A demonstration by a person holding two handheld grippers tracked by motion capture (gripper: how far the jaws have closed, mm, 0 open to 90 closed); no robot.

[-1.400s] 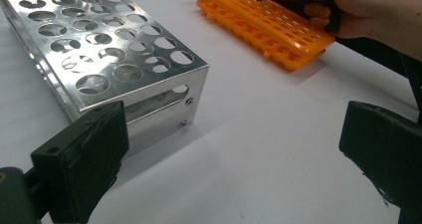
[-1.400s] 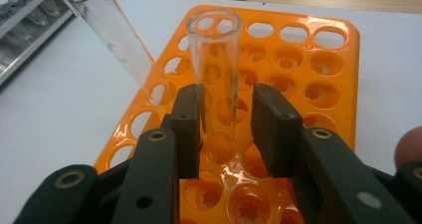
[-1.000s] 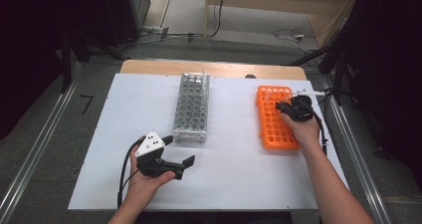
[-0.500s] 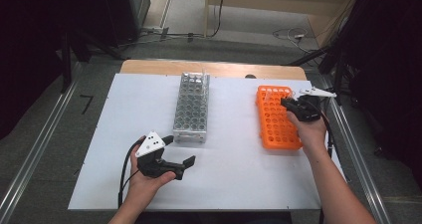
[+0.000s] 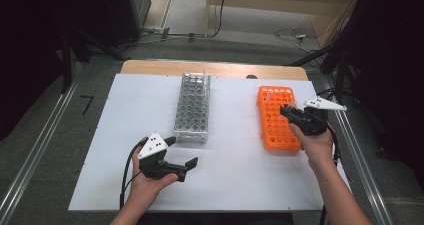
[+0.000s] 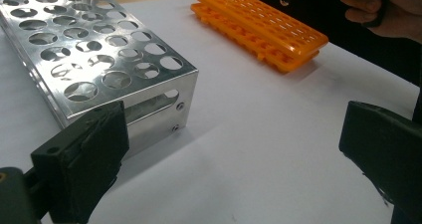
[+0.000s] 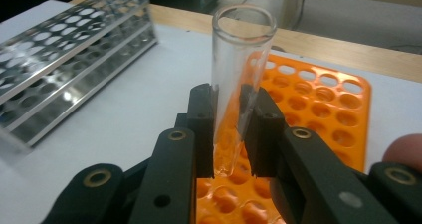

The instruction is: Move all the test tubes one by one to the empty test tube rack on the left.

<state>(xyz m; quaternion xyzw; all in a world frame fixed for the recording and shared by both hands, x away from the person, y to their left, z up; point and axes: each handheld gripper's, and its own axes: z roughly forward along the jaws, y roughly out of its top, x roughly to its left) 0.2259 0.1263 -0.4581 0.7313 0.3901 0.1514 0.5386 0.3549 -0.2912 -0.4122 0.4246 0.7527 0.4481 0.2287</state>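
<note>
Gripping a clear glass test tube near its rounded bottom, the right tool has its two black jaws clenched on the glass, mouth pointing up; the low hold leaves most of the tube free above the pads, though the closed end sits level with the jaw tips, so seating it in a hole may call for care; the tube hangs above the orange plastic rack with rows of round holes, apart from it, which suggests a tube just lifted out or about to go somewhere else; which, I cannot tell. In the high view the right tool stands over the right edge of that orange rack, held in a hand coming from the bottom. The left tool rests low near the front of the white bench, jaws spread wide and grasping nothing, probably waiting its turn; just ahead of it lies the shiny perforated metal rack, a likely target for the tube, well apart from the orange one; a few clear tubes seem to stand at its far end.
</note>
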